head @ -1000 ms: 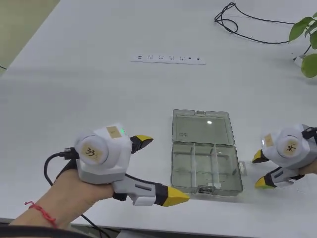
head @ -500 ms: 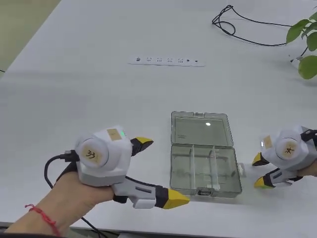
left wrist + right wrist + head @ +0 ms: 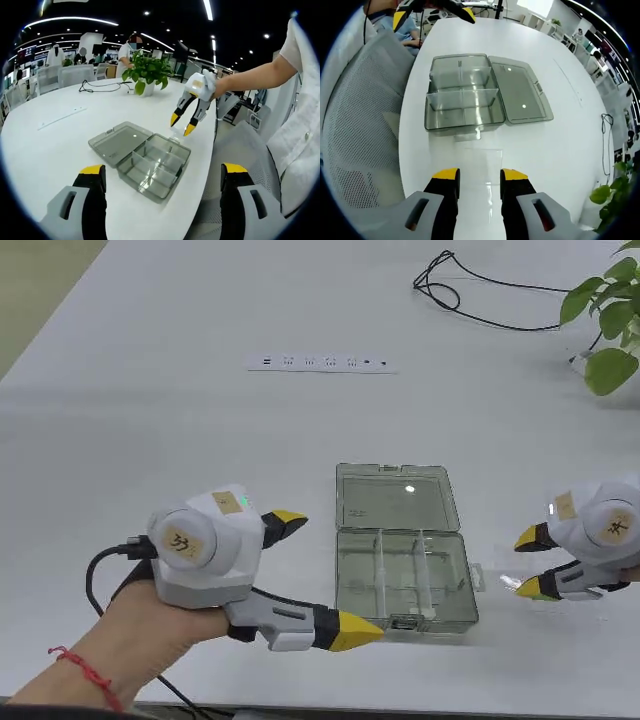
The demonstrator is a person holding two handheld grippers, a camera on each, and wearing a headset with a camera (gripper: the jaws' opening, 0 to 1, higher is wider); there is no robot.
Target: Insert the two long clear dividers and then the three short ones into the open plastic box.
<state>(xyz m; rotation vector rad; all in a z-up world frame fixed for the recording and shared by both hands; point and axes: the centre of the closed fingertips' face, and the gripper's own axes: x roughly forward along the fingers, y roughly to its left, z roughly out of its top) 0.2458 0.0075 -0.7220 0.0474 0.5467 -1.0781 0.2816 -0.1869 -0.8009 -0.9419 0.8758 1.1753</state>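
The open clear plastic box [image 3: 405,580] lies on the white table with its lid [image 3: 394,497] folded back flat. Two long clear dividers [image 3: 382,575] stand in its base. My left gripper [image 3: 322,578] is open wide, just left of the box, with nothing between its jaws. My right gripper [image 3: 531,562] is open to the right of the box, empty. A small clear divider piece [image 3: 482,150] lies flat on the table between the box [image 3: 462,102] and my right gripper [image 3: 479,175]. From the left gripper [image 3: 162,170], the box [image 3: 145,155] lies ahead, with the right gripper [image 3: 187,115] beyond it.
A white power strip [image 3: 318,362] lies further back on the table. A black cable [image 3: 470,295] and a potted plant [image 3: 600,330] are at the far right. The table's front edge runs just below the box. A mesh chair [image 3: 365,125] stands beside the table.
My right gripper has drawn a little to the right, away from the box. The left gripper keeps its place beside the box. The head camera has shifted.
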